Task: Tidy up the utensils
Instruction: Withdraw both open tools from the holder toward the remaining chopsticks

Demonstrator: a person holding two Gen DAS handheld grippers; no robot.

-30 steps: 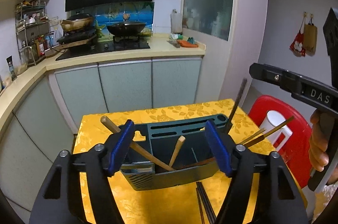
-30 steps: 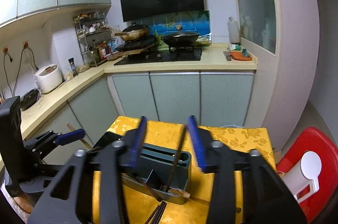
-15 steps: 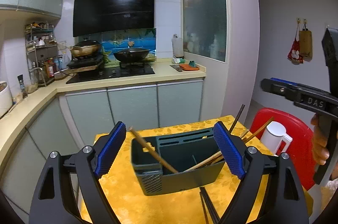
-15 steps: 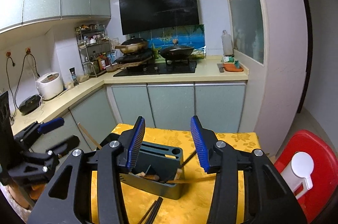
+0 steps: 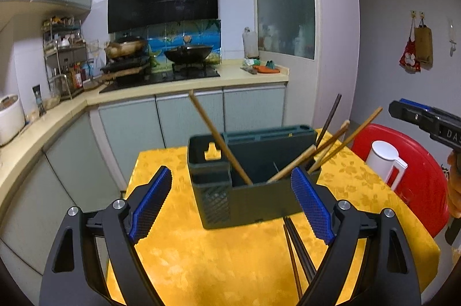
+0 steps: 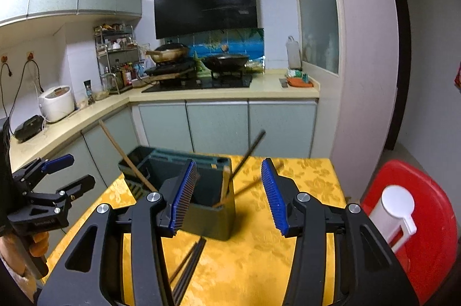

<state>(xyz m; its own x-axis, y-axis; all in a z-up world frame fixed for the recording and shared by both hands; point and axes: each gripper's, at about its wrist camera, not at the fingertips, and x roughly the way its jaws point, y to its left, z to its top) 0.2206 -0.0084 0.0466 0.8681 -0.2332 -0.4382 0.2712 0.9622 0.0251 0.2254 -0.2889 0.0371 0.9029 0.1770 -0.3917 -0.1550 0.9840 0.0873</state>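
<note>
A dark green utensil holder stands on the yellow tablecloth. Wooden chopsticks and a dark chopstick lean out of it. Several loose dark chopsticks lie on the cloth in front of the holder. My left gripper hangs wide open short of the holder, with nothing between its pads. My right gripper is at the holder's right end, also short of it. Its jaws are partly apart and opening, with nothing gripped.
A red stool carrying a white jug stands close to the table's right edge. Kitchen cabinets and a counter run behind and to the left. A person's hand holds each gripper handle.
Both grippers have drawn back from the holder, which now sits farther off and is seen from lower. The left jaws have spread wider. The dark chopstick seen between the right jaws now leans in the holder.
</note>
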